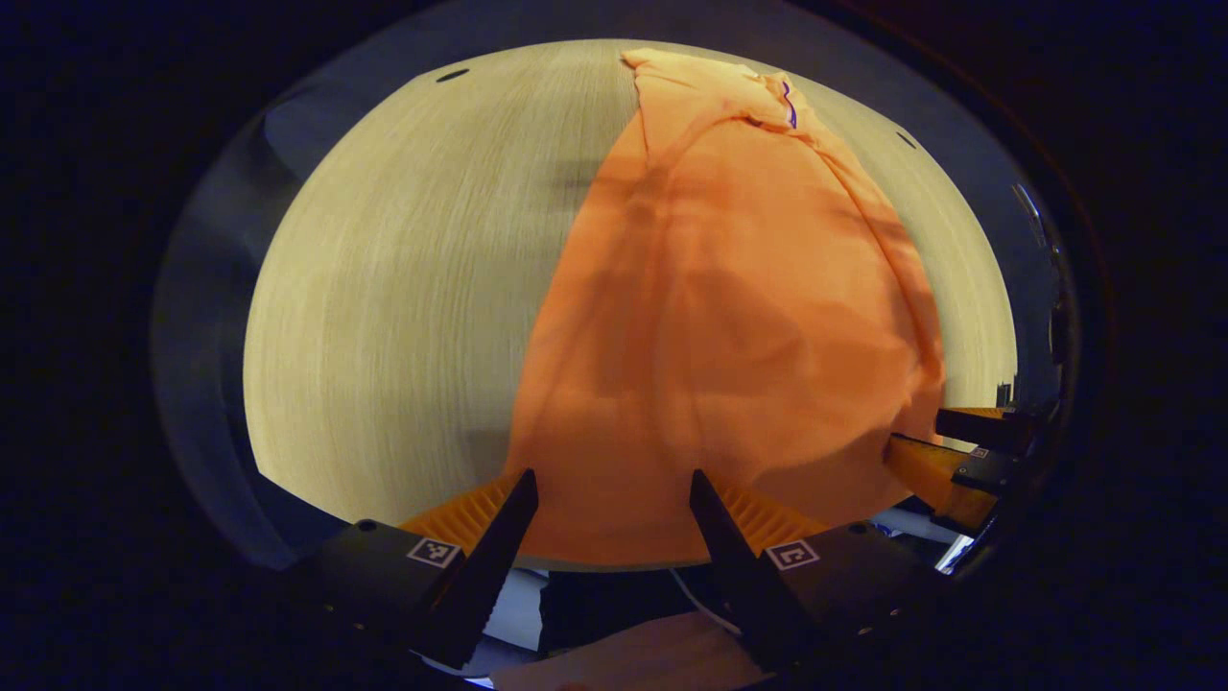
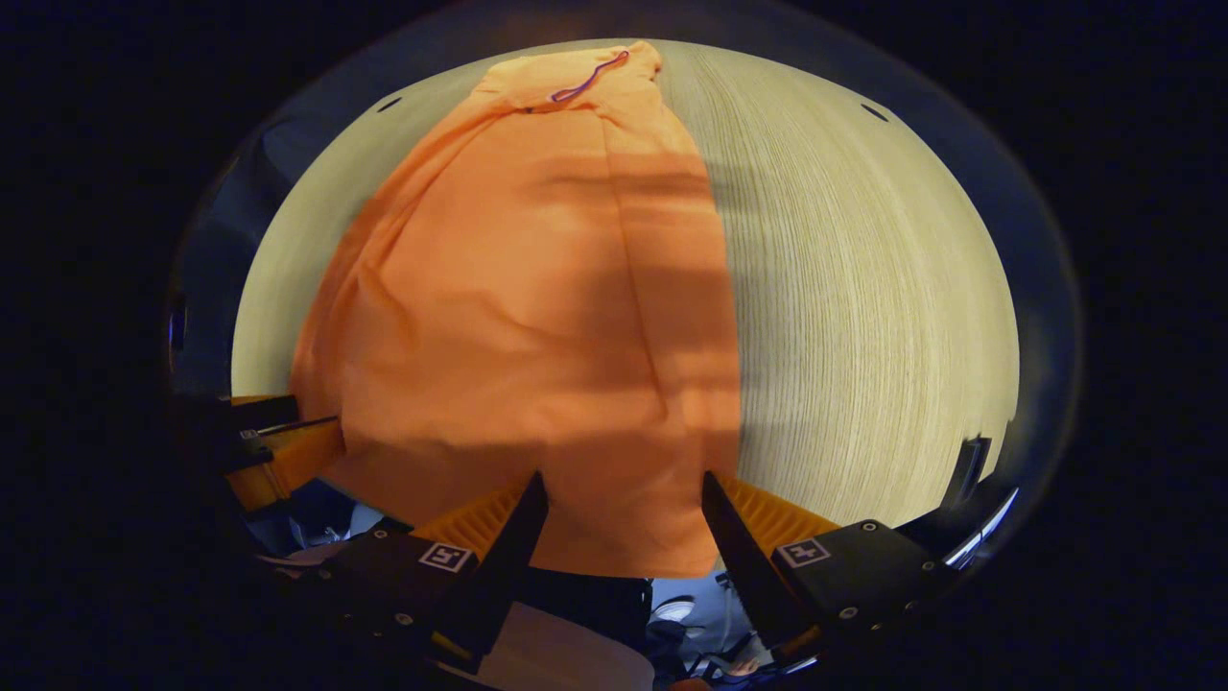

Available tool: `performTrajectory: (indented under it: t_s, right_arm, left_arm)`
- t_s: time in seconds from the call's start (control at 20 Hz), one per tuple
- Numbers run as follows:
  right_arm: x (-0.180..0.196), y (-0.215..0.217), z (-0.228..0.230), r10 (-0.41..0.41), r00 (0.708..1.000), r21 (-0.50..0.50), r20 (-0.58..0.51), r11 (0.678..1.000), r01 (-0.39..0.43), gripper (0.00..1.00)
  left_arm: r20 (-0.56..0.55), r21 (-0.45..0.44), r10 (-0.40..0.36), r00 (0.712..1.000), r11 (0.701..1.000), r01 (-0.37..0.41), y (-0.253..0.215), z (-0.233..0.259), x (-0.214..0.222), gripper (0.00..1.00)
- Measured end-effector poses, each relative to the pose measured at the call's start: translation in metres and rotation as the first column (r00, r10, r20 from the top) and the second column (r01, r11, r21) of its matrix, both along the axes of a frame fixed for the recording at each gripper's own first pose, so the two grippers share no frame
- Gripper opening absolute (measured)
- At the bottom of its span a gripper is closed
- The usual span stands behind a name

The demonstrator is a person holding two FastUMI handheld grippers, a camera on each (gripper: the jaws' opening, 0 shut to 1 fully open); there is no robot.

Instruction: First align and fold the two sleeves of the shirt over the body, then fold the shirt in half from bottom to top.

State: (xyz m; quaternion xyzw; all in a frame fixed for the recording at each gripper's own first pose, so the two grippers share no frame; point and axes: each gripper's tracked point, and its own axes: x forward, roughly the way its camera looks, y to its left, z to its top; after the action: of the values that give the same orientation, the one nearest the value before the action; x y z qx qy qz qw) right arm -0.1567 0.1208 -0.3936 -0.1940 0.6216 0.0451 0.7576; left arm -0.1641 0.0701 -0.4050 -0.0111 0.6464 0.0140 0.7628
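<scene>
Sleeves look folded onto my orange cotton shirt (image 1: 729,317); both my grippers (image 1: 614,494) (image 2: 624,494) stand spread at its hem, bottom-to-top fold remaining.

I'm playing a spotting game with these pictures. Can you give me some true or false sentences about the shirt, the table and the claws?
1. The shirt is orange. True.
2. The shirt lies on a wooden table. True.
3. The left claw is squeezed shut. False: its fingers stand apart, at the shirt's near edge.
4. The right claw is open. True.
5. The shirt hangs on a hanger. False: it lies spread on the table.
</scene>
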Motion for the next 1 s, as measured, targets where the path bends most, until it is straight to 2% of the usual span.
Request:
performTrajectory:
  t_s: [0.1, 0.4, 0.5, 0.55, 0.6, 0.65, 0.7, 0.75, 1.0]
  right_arm:
    - [0.0, 0.003, -0.001, 0.047, 0.999, -0.012, -0.01, 0.999, -0.047, 0.96]
    - [0.0, -0.002, 0.0, 0.021, 1.0, -0.011, -0.018, 1.0, -0.022, 0.96]
    - [0.002, -0.005, 0.001, 0.012, 1.0, -0.002, -0.005, 1.0, -0.012, 0.61]
    - [0.004, -0.008, 0.002, 0.021, 1.0, 0.006, -0.001, 1.0, -0.021, 0.4]
    - [0.003, -0.004, 0.001, 0.009, 1.0, 0.052, 0.005, 0.999, -0.009, 0.36]
    - [-0.001, 0.002, -0.001, 0.019, 1.0, 0.093, -0.01, 0.995, -0.018, 0.08]
    - [0.001, 0.001, 0.001, 0.021, 1.0, 0.109, -0.001, 0.994, -0.021, 0.08]
    - [0.001, 0.002, 0.003, 0.009, 1.0, 0.116, 0.006, 0.993, -0.01, 0.0]
    - [0.009, 0.004, 0.009, 0.023, 1.0, 0.122, 0.02, 0.992, -0.025, 0.0]
  left_arm:
    - [0.006, 0.011, -0.015, 1.0, 1.0, 0.015, -0.004, 0.001, 0.003, 0.98]
    - [-0.011, 0.006, -0.001, 1.0, 1.0, 0.001, -0.004, -0.002, 0.002, 0.98]
    - [-0.006, -0.003, 0.0, 1.0, 1.0, 0.0, -0.007, -0.001, 0.005, 0.89]
    - [0.002, -0.016, -0.016, 1.0, 1.0, 0.016, -0.011, -0.001, 0.006, 0.74]
    - [0.026, -0.052, -0.026, 0.999, 0.998, 0.027, -0.019, -0.002, 0.009, 0.64]
    - [0.032, -0.068, -0.023, 0.999, 0.997, 0.025, -0.02, 0.0, 0.011, 0.35]
    - [0.053, -0.087, -0.027, 0.998, 0.996, 0.031, -0.023, -0.004, 0.014, 0.05]
    - [0.076, -0.107, -0.022, 0.997, 0.994, 0.03, -0.024, -0.001, 0.016, 0.04]
    - [0.109, -0.083, -0.043, 0.993, 0.995, 0.052, -0.019, 0.012, 0.025, 0.01]
